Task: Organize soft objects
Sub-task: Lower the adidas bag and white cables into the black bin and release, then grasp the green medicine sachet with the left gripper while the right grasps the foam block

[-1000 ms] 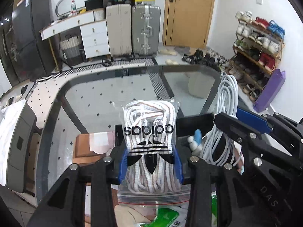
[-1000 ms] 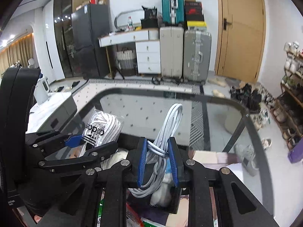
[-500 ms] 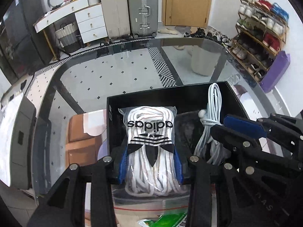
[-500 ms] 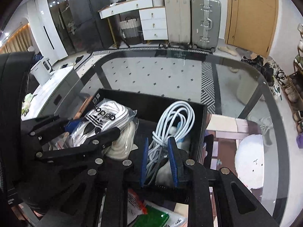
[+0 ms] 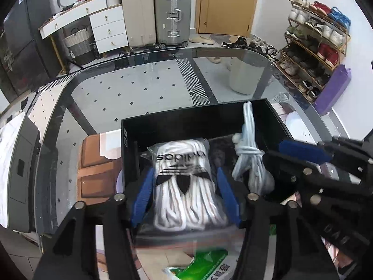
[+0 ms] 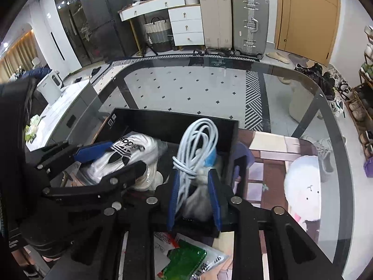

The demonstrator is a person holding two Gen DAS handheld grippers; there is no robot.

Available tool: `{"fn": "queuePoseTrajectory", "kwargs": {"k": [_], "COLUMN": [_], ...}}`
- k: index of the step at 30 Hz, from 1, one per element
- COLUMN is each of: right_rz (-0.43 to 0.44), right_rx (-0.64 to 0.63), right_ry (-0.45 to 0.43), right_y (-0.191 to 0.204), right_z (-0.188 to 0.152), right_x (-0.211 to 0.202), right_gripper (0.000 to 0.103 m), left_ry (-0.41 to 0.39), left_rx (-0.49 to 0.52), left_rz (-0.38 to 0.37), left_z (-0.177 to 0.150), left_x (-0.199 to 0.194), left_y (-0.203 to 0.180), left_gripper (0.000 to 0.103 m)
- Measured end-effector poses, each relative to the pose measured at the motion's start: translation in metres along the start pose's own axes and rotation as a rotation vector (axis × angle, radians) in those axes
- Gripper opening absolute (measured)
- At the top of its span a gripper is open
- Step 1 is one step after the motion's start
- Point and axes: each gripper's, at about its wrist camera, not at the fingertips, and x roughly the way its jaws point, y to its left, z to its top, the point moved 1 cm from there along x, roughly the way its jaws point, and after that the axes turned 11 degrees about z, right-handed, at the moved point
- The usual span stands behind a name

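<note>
Left gripper (image 5: 184, 193) jaws have just been opening, clear of the lace bag (image 5: 184, 182) inside my black box (image 5: 193, 119); right gripper (image 6: 194, 193), also opening, straddles the cable bundle (image 6: 198, 144), whose loops could snag my withdrawal.

We see an open box (image 5: 163, 122) standing on the tabletop (image 5: 163, 79). Inside it, the bagged shoelaces (image 5: 184, 182) lie on the left and the coiled cable (image 5: 250, 154) on the right, just beside each other. The left claw (image 5: 185, 196) straddles the bag; the right claw (image 6: 194, 198) straddles the cable. Nearer than the box, a packet (image 6: 184, 261) lies on the tabletop. Beyond the tabletop, two suitcases (image 5: 172, 14) stand beside a door (image 5: 228, 2), with a shoe rack (image 5: 314, 44) at right.
</note>
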Motion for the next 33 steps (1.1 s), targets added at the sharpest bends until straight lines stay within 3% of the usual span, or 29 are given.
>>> {"fn": "queuePoseTrajectory", "kwargs": {"k": [6, 11, 16, 21, 26, 33], "right_rz": [0.04, 0.076, 0.115, 0.143, 0.175, 0.154], "right_rx": [-0.004, -0.021, -0.006, 0.009, 0.022, 0.004], "right_ry": [-0.039, -0.063, -0.005, 0.009, 0.049, 0.104], "right_y": [0.007, 0.016, 0.02, 0.029, 0.039, 0.051], "right_z": [-0.011, -0.027, -0.057, -0.071, -0.086, -0.093], "right_x": [-0.031, -0.058, -0.054, -0.054, -0.041, -0.014], "right_gripper": [0.046, 0.047, 0.048, 0.048, 0.048, 0.048], "left_ry": [-0.04, -0.073, -0.129, -0.109, -0.066, -0.032], "left_rx": [0.021, 0.01, 0.024, 0.027, 0.065, 0.092], "left_rz": [0.037, 0.035, 0.027, -0.001, 0.038, 0.034], "left_z": [-0.006, -0.013, -0.033, -0.054, -0.075, -0.095], "left_x": [-0.018, -0.043, -0.071, -0.07, -0.054, -0.047], "left_y": [0.0, 0.012, 0.024, 0.031, 0.035, 0.037], "left_gripper": [0.068, 0.079, 0.085, 0.086, 0.086, 0.086]}}
